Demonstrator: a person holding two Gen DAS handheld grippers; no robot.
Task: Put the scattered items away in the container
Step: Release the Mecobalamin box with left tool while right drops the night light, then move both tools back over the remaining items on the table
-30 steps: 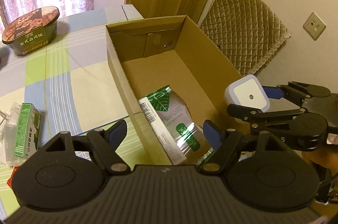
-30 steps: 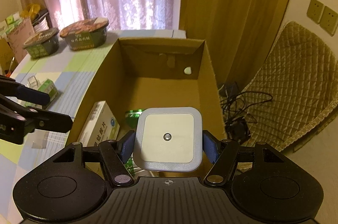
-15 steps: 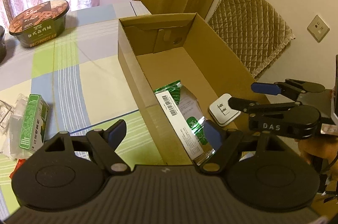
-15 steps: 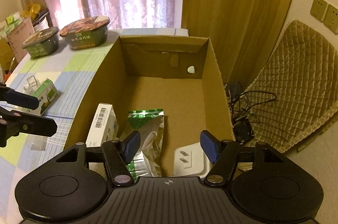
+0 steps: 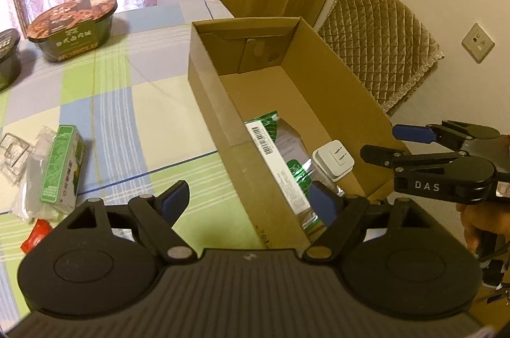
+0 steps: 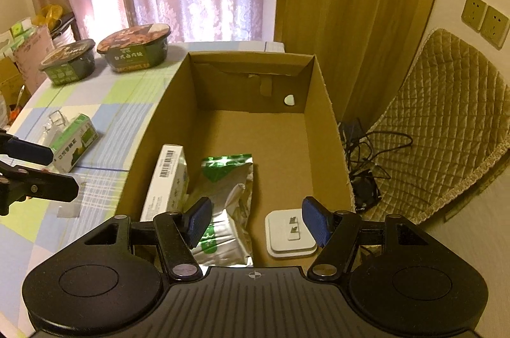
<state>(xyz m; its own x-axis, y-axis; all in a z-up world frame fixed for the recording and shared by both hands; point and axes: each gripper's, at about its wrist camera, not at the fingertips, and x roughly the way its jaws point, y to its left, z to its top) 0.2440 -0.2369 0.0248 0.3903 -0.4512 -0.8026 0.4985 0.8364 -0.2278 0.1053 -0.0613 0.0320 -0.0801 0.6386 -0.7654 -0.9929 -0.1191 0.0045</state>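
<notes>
An open cardboard box (image 6: pixel 325 114) (image 5: pixel 210 102) stands on the checked tablecloth. Inside lie a white barcode carton (image 6: pixel 165 178) (image 5: pixel 274 162), a green and silver foil pouch (image 6: pixel 229 191) (image 5: pixel 296 175) and a white plug-in night light (image 6: pixel 288 234) (image 5: pixel 333 159), prongs up. My right gripper (image 6: pixel 258 221) (image 5: pixel 387 143) hangs open above the box's near right corner, empty. Over the box's near left wall, my left gripper (image 5: pixel 247 202) (image 6: pixel 47 169) is open and empty too. A green carton (image 5: pixel 60 165) (image 6: pixel 75 142) lies on clear plastic wrap on the table.
Two instant noodle bowls (image 6: pixel 134 47) (image 6: pixel 68 62) stand at the table's far end; one bowl (image 5: pixel 75 25) shows in the left wrist view. A small red packet (image 5: pixel 35 234) lies by the left gripper. A quilted chair (image 6: pixel 436 127) and cables (image 6: pixel 366 153) sit right of the box.
My right gripper opened and let the night light drop into the box, where it now lies prongs up. The left gripper has pulled back a little from the box.
</notes>
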